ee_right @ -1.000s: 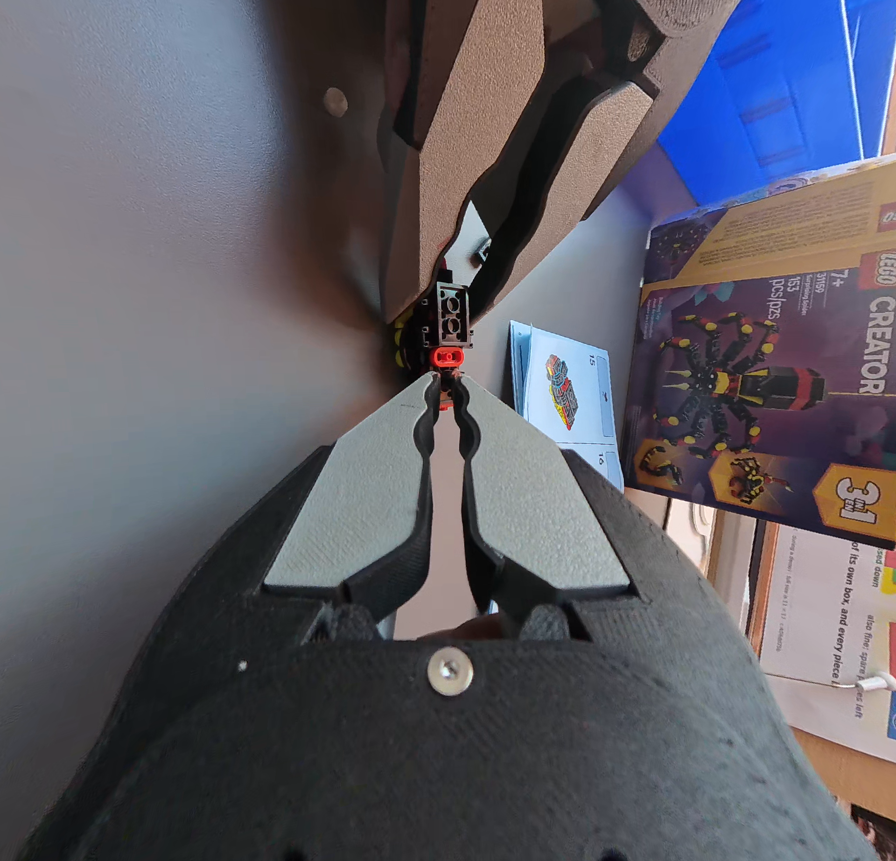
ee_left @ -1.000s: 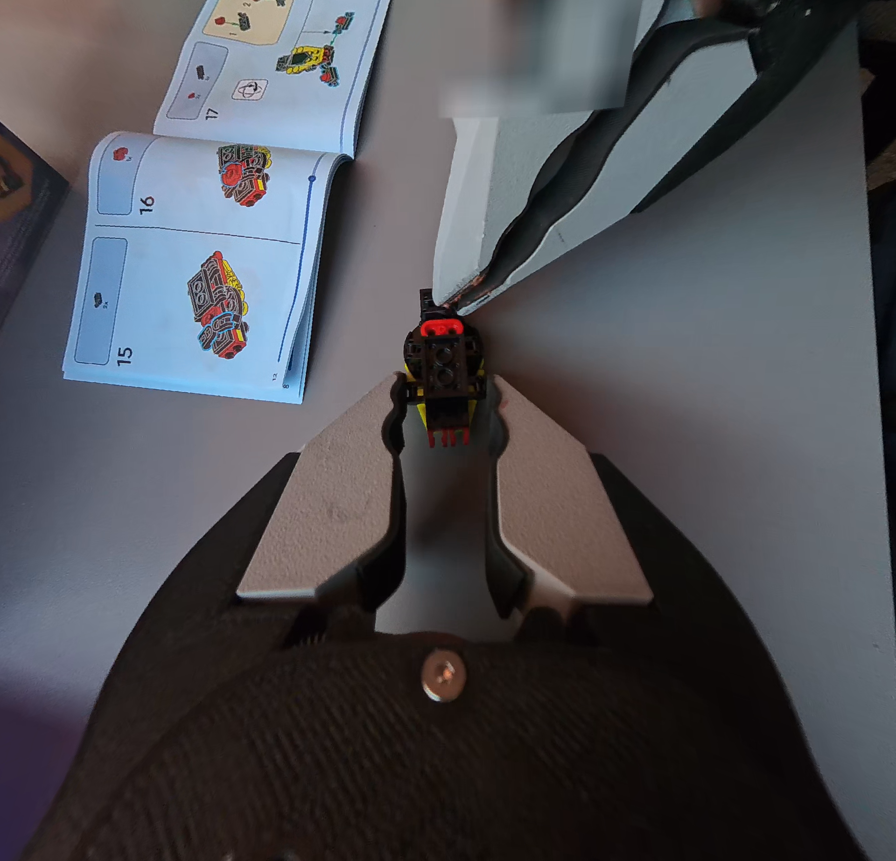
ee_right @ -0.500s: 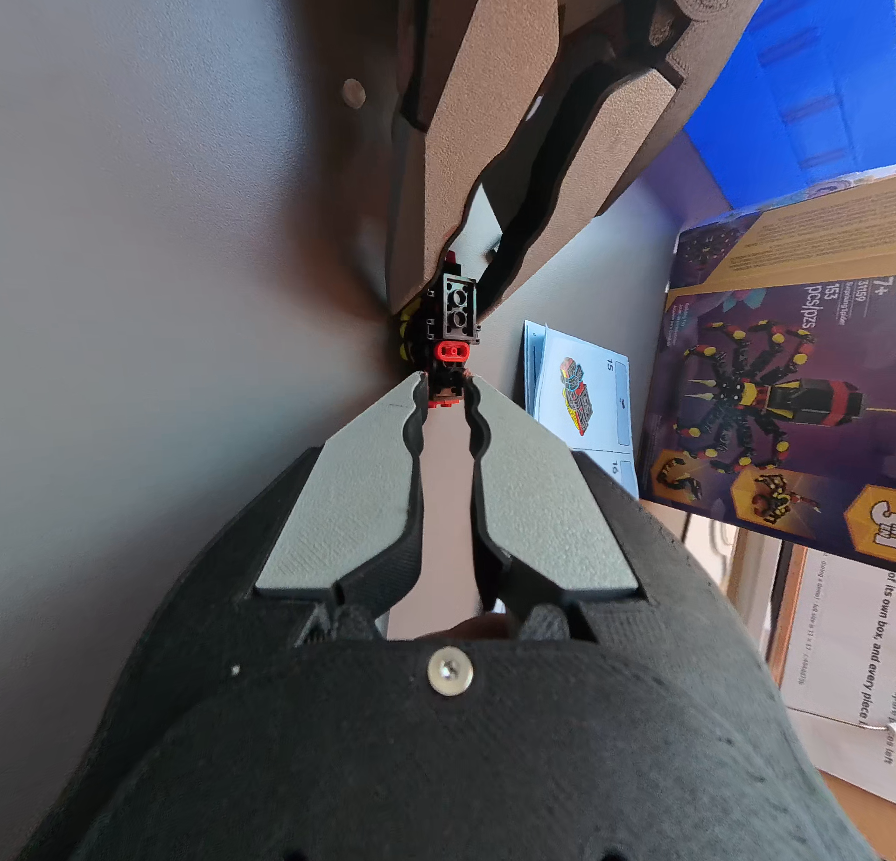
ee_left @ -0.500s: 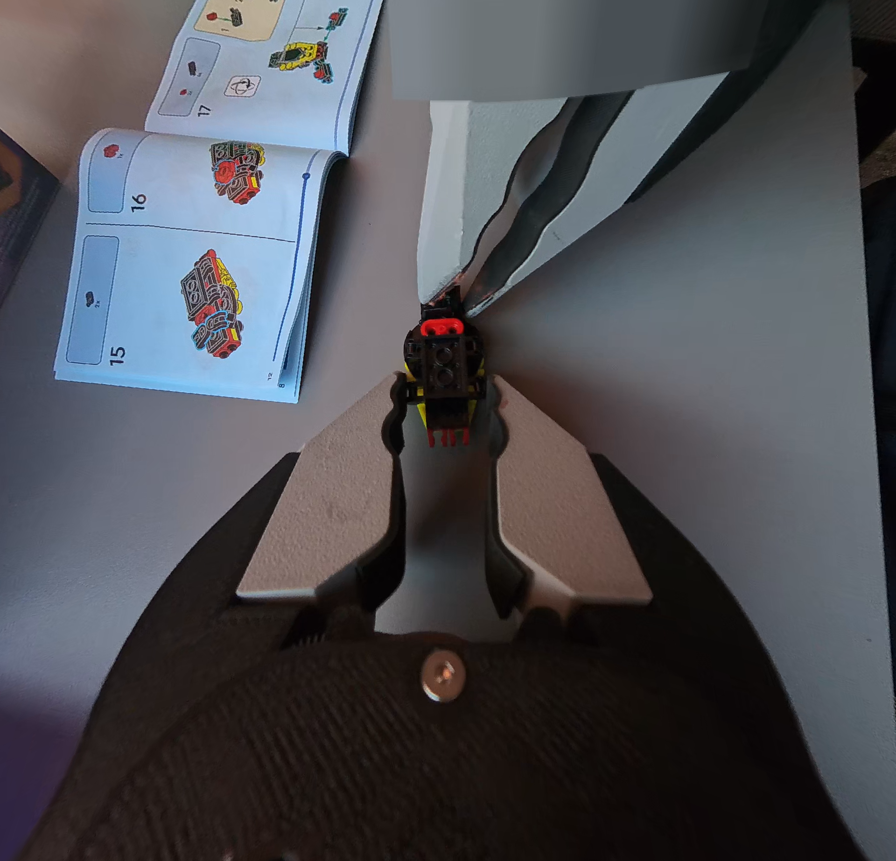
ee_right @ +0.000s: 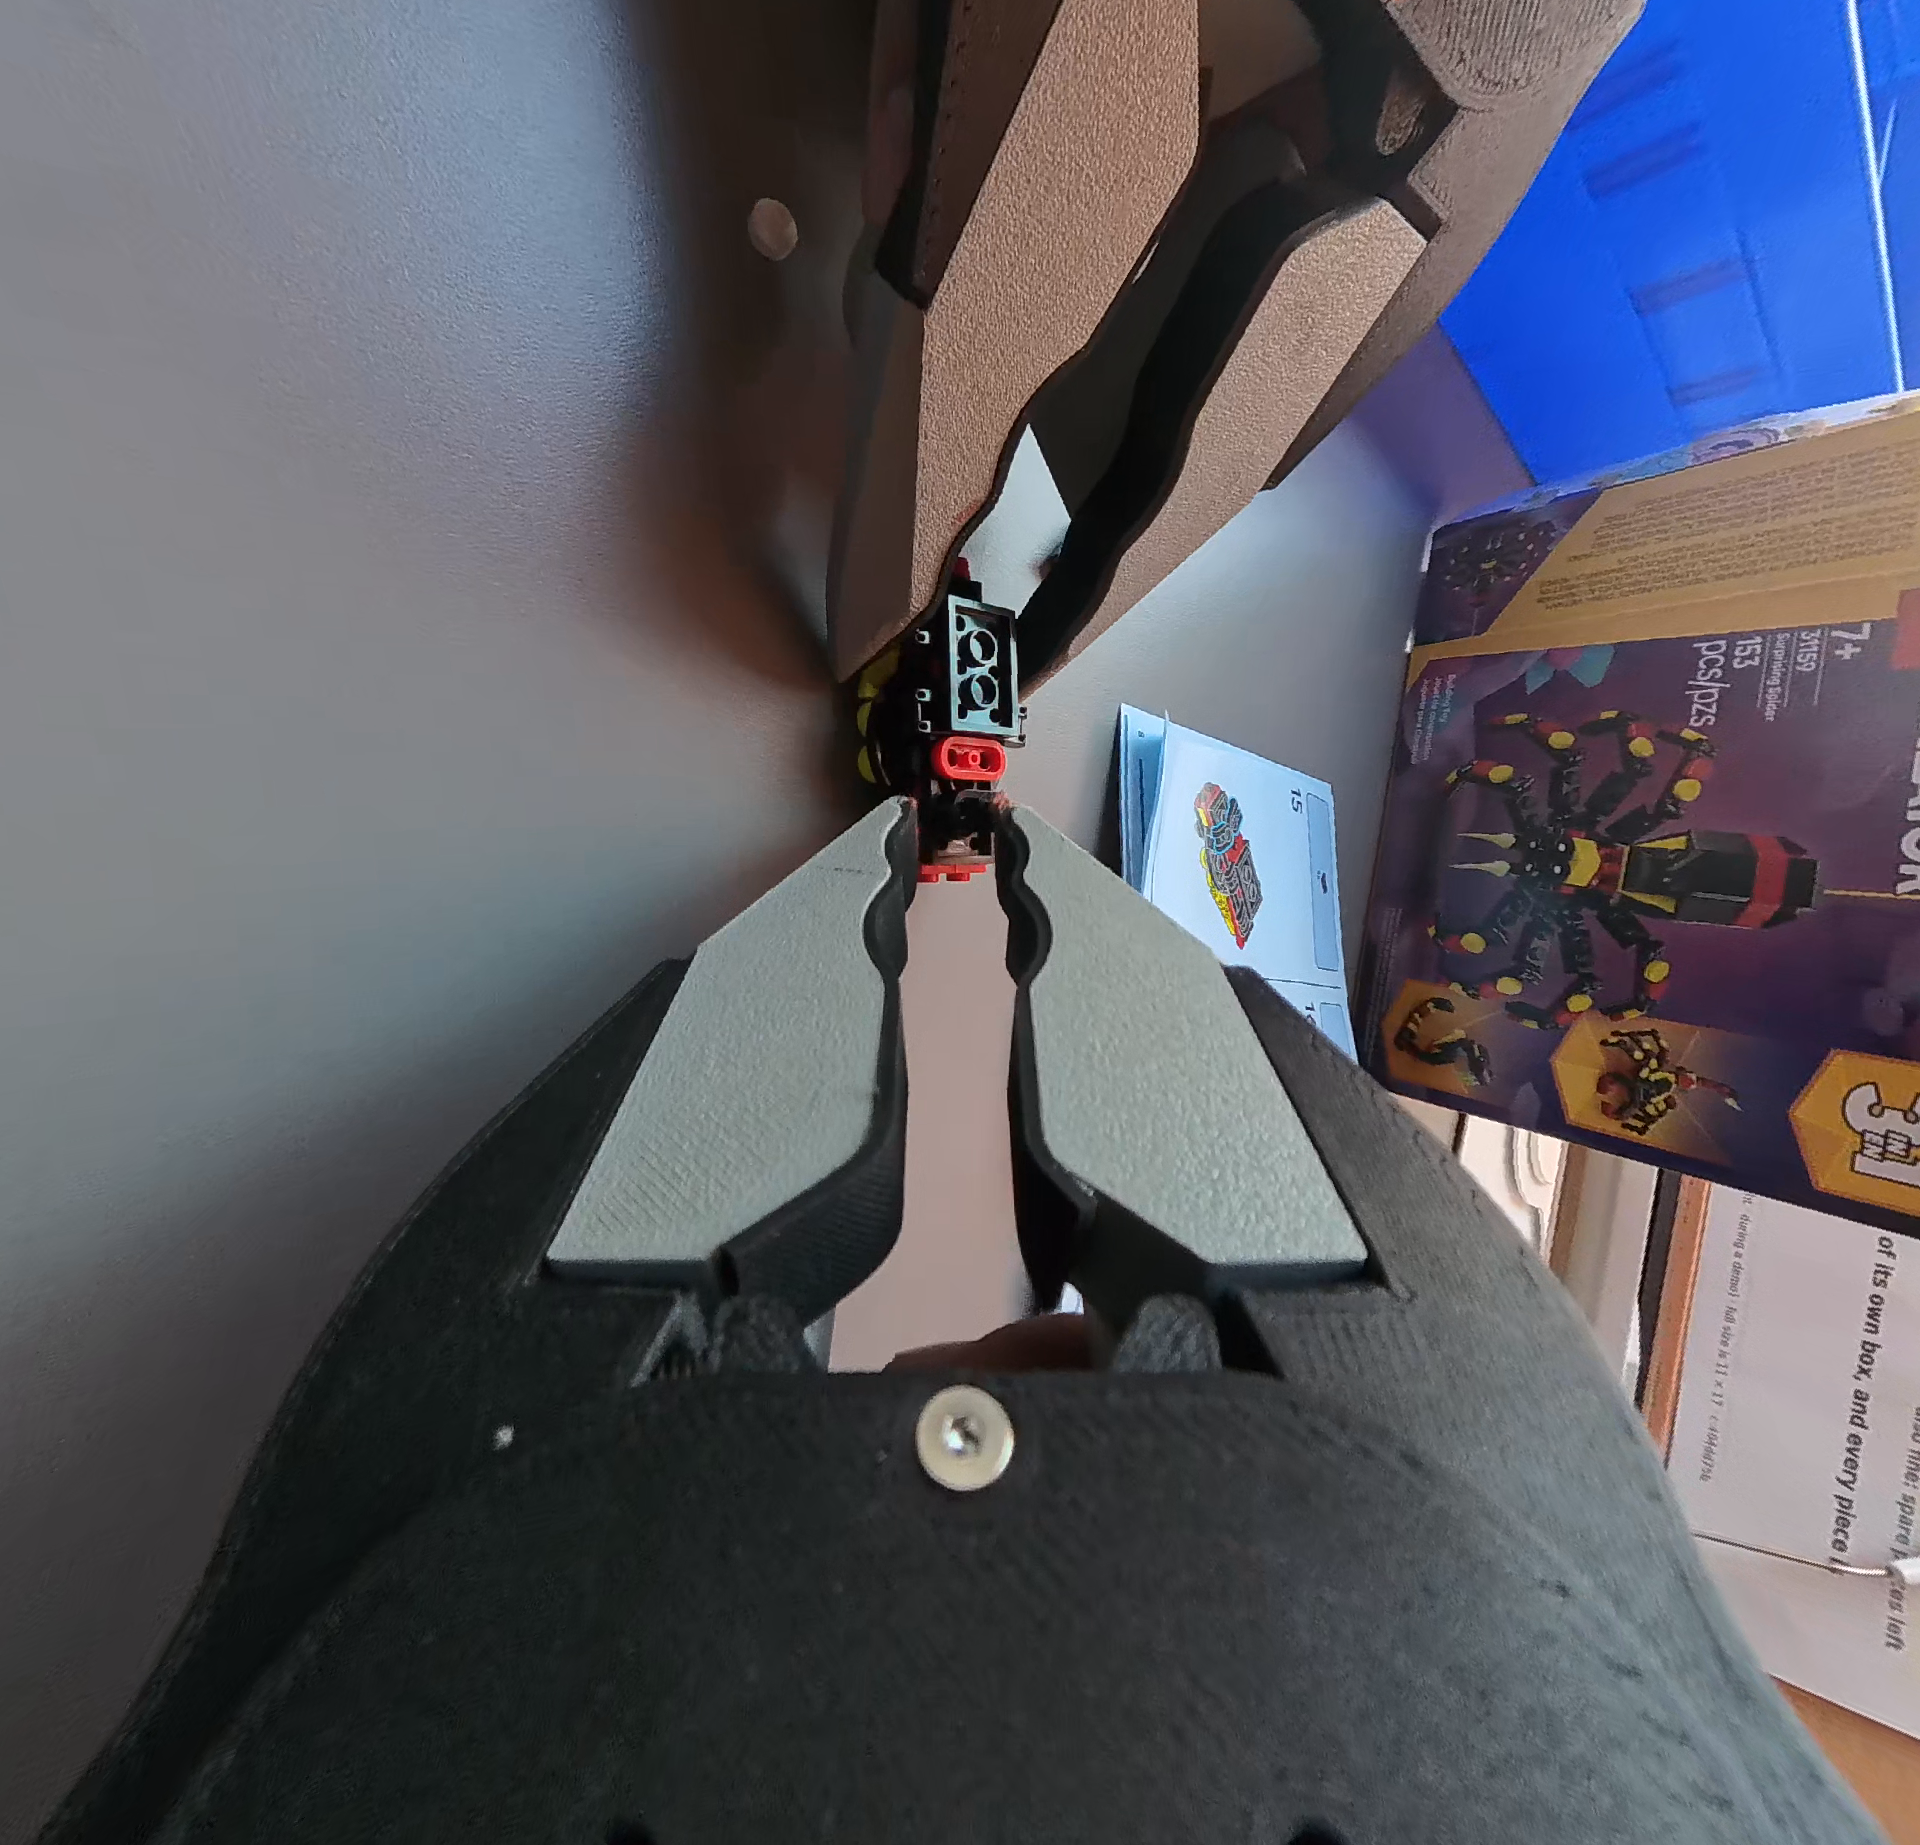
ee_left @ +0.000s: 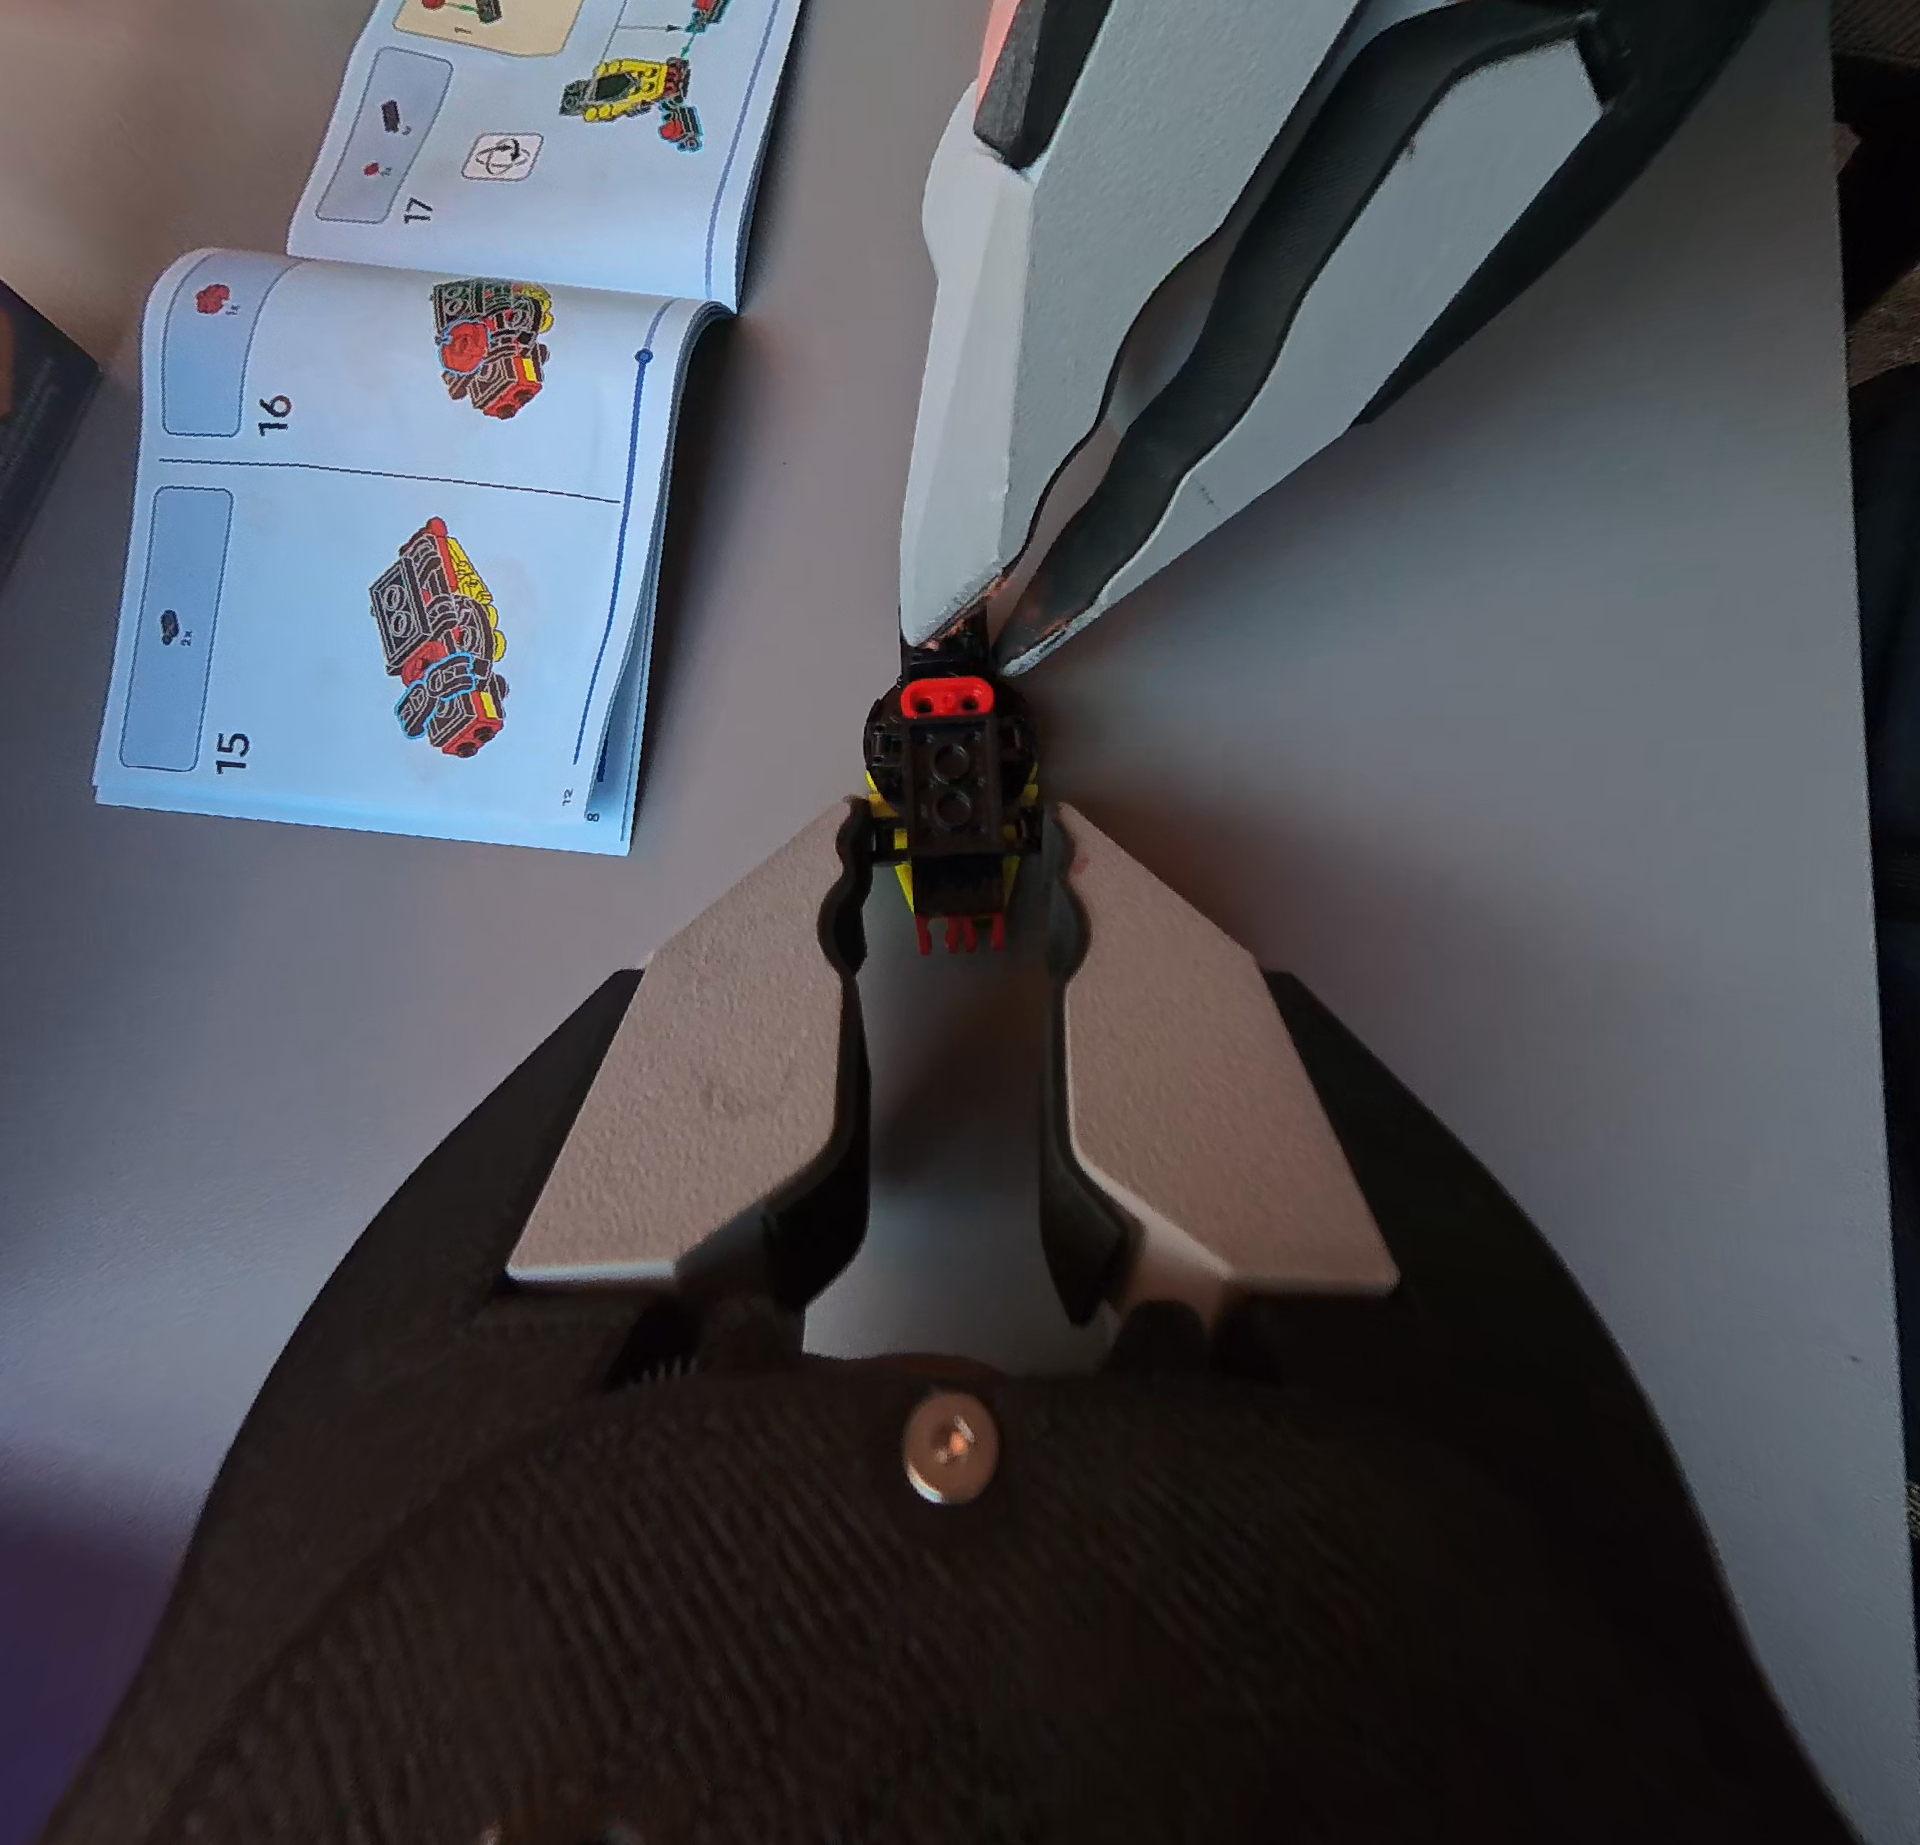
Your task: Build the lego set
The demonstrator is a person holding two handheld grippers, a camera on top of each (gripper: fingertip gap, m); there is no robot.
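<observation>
My left gripper [ee_left: 951,829] is shut on a small black, yellow and red lego model [ee_left: 951,777] and holds it above the grey table [ee_left: 1455,860]. My right gripper [ee_right: 956,827] is shut on a small black and red piece [ee_right: 958,845] at the model's end, just past a red brick [ee_right: 966,758]. In the left wrist view the right gripper [ee_left: 956,642] comes in from the top right and meets the model's far end. In the right wrist view the left gripper [ee_right: 935,642] reaches down from the top around the model [ee_right: 977,678].
An open instruction booklet [ee_left: 416,507] lies on the table left of the model; it also shows in the right wrist view [ee_right: 1236,860]. The purple lego box [ee_right: 1662,808] stands beyond it, with a printed sheet [ee_right: 1787,1380] nearby. The table edge [ee_left: 1855,860] runs along the right. Left and right tips are no more than a few centimetres apart.
The right gripper's jaws stand a little wider than a second ago, now around the small piece. Both grippers shifted slightly. The model stays in the left gripper.
</observation>
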